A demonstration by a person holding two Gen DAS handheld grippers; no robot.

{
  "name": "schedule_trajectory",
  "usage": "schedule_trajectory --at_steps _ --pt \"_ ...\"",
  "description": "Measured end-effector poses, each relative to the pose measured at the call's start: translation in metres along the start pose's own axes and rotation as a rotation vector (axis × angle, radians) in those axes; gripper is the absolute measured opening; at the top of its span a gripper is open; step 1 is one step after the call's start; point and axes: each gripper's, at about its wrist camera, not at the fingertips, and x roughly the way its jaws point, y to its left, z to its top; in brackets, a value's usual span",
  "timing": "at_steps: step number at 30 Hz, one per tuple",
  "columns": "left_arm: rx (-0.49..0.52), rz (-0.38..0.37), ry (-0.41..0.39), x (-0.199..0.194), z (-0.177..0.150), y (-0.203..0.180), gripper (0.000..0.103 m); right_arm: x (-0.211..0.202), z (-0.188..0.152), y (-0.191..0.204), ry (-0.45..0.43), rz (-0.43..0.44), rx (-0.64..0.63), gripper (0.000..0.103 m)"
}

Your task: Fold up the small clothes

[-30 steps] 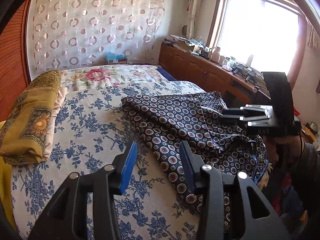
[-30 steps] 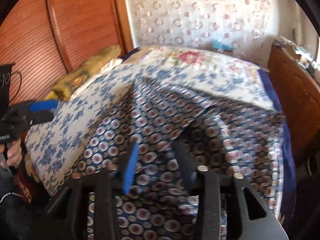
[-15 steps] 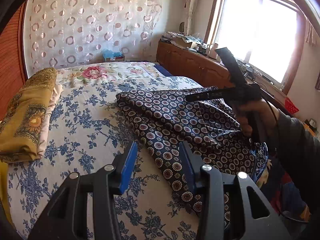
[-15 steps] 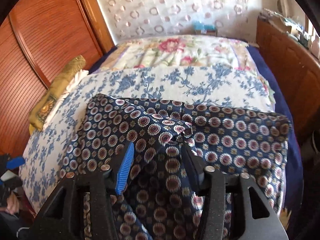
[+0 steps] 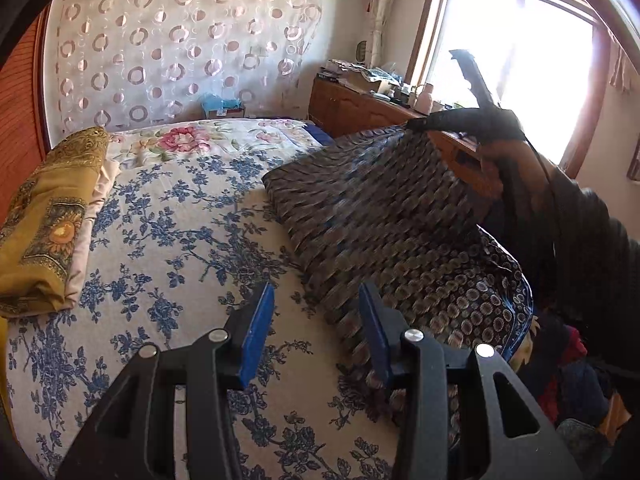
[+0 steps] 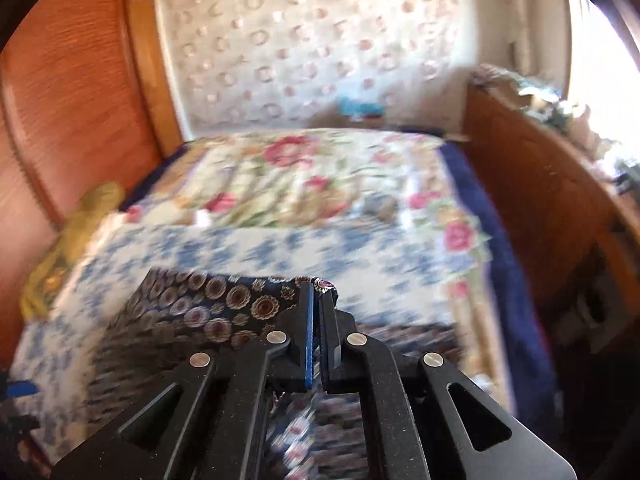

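A navy garment with a round medallion print [image 5: 384, 216] lies over the right side of the bed, one edge lifted off the blue-flowered sheet [image 5: 160, 240]. My right gripper [image 6: 318, 296] is shut on that raised edge of the garment [image 6: 224, 304]; in the left wrist view the right gripper [image 5: 416, 126] holds the cloth up at the far right, a hand behind it. My left gripper [image 5: 316, 300] hovers open above the sheet near the garment's lower edge, nothing between its blue pads [image 5: 256, 328].
A folded mustard-yellow cloth [image 5: 44, 216] rests along the bed's left edge. A rose-print cover [image 5: 208, 140] lies at the head of the bed. A wooden cabinet [image 5: 360, 108] with clutter stands under the window. A wooden wardrobe [image 6: 72, 92] stands on the left.
My right gripper closed on the garment's edge and lifted it up and toward the head of the bed, so the cloth now hangs taut. The left gripper stayed in place, open.
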Motion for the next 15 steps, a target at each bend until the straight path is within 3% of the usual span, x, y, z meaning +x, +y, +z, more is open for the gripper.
schedule_trajectory --at_steps 2,4,5,6,7,11,15 --pt "0.005 -0.014 0.004 0.002 -0.001 -0.003 0.042 0.007 0.003 -0.019 0.03 -0.086 0.002 0.0" --pt "0.009 -0.023 0.008 0.003 -0.001 -0.005 0.042 0.013 0.0 -0.031 0.065 -0.107 0.011 0.006" --pt "0.015 -0.03 0.013 0.004 -0.001 -0.007 0.042 0.017 -0.004 -0.038 0.099 -0.12 0.015 0.012" --pt "0.018 -0.033 0.015 0.004 -0.001 -0.008 0.042 0.017 -0.01 -0.042 0.112 -0.13 0.012 0.029" --pt "0.021 -0.035 0.016 0.005 -0.001 -0.009 0.042 0.015 -0.014 -0.043 0.108 -0.132 0.008 0.036" --pt "0.037 -0.042 0.028 0.008 -0.001 -0.016 0.042 -0.003 -0.044 -0.047 0.102 -0.126 -0.006 0.037" --pt "0.048 -0.054 0.043 0.013 -0.002 -0.024 0.043 -0.033 -0.083 -0.038 0.068 -0.027 -0.008 0.037"
